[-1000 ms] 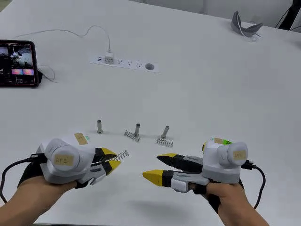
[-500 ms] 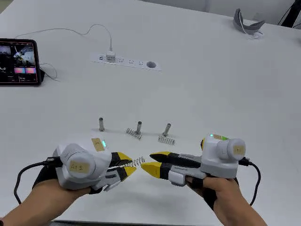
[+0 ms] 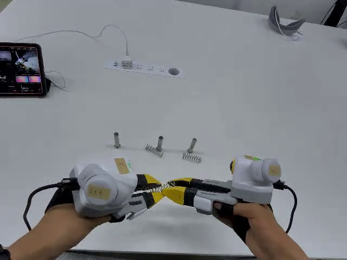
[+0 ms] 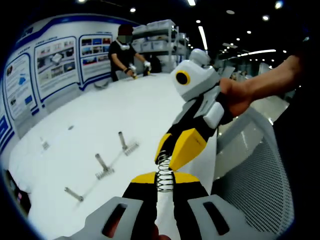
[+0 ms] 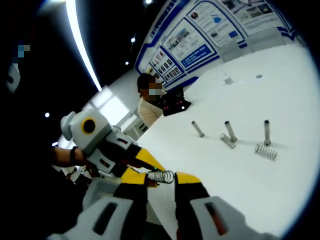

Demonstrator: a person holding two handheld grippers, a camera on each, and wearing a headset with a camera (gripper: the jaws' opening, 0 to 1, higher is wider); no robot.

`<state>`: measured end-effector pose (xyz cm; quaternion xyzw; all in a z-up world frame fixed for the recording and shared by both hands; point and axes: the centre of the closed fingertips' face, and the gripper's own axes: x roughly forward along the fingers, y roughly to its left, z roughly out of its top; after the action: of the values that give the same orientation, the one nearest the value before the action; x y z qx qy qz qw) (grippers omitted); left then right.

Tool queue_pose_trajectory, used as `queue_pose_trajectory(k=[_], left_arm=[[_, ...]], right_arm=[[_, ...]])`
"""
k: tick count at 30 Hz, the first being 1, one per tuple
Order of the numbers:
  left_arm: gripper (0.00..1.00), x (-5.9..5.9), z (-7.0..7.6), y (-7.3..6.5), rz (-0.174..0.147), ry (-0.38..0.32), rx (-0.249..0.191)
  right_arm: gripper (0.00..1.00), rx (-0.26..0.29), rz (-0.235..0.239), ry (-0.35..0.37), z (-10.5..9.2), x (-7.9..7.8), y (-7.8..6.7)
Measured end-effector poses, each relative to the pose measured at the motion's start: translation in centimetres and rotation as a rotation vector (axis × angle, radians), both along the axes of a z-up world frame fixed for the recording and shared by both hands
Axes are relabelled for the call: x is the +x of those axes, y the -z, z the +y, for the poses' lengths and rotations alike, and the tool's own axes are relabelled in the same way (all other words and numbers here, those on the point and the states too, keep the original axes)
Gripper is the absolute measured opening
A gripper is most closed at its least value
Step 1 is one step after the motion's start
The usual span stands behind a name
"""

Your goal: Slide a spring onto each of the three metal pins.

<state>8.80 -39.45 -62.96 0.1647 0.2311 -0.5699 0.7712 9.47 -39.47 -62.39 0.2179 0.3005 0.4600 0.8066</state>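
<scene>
Leftmost on the white counter sits a tablet, with a power strip further along; both lie well beyond the work.

Close to the person, the left tongs are pressed together on one end of a spring, which is held up off the counter; its long axis runs sideways, from the left tongs across to the right tongs. The yellow tips of the right tongs bracket the free end; the gap between them looks narrow, but I cannot tell whether they actually bite on the coil.

Beyond the tips, three pins stand in a row, all bare: the left pin with nothing at its foot; the middle pin with a second spring lying just beside it; the right pin with a third spring lying near it.

Judging from this, the step is a regrip or hand-over. The coming move turns on axis: the spring lies crosswise while the pins point up, so it must be stood on end and its bore brought over a pin top. The middle pin lies straight ahead of the tips; the left pin is nearer the left hand.
</scene>
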Motion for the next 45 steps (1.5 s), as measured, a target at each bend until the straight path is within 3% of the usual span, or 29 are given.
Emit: queue_pose_trajectory(k=[7, 11, 16, 19, 24, 32, 45], left_arm=[[0.09, 0.0, 0.0, 0.0, -0.009, 0.016, 0.010], [0.09, 0.3, -0.1, -0.1, -0.022, 0.027, 0.019], [0.09, 1.1, -0.3, -1.1, -0.023, 0.021, -0.004], [0.09, 1.3, -0.6, -1.6, -0.030, 0.023, -0.016], [0.09, 1.4, -1.4, -2.5, -0.046, 0.051, -0.023], [0.09, 1.3, -1.7, -3.4, -0.060, 0.082, -0.036], [0.09, 0.8, -1.6, -4.2, -0.065, 0.097, -0.061]], right_arm=[[0.14, 0.030, -0.003, 0.015, 0.0, 0.4, -0.8], [0.13, 0.022, -0.017, 0.013, 0.1, 0.8, -1.2], [0.13, -0.013, -0.064, 0.015, 0.0, 1.4, -2.3], [0.12, -0.057, -0.106, -0.010, -0.2, 1.6, -3.2], [0.12, -0.188, -0.190, -0.097, -0.4, 1.4, -4.3], [0.12, -0.415, -0.299, -0.309, -0.3, 0.9, -5.0], [0.12, -0.584, -0.375, -0.596, 0.3, -0.1, -5.1]])
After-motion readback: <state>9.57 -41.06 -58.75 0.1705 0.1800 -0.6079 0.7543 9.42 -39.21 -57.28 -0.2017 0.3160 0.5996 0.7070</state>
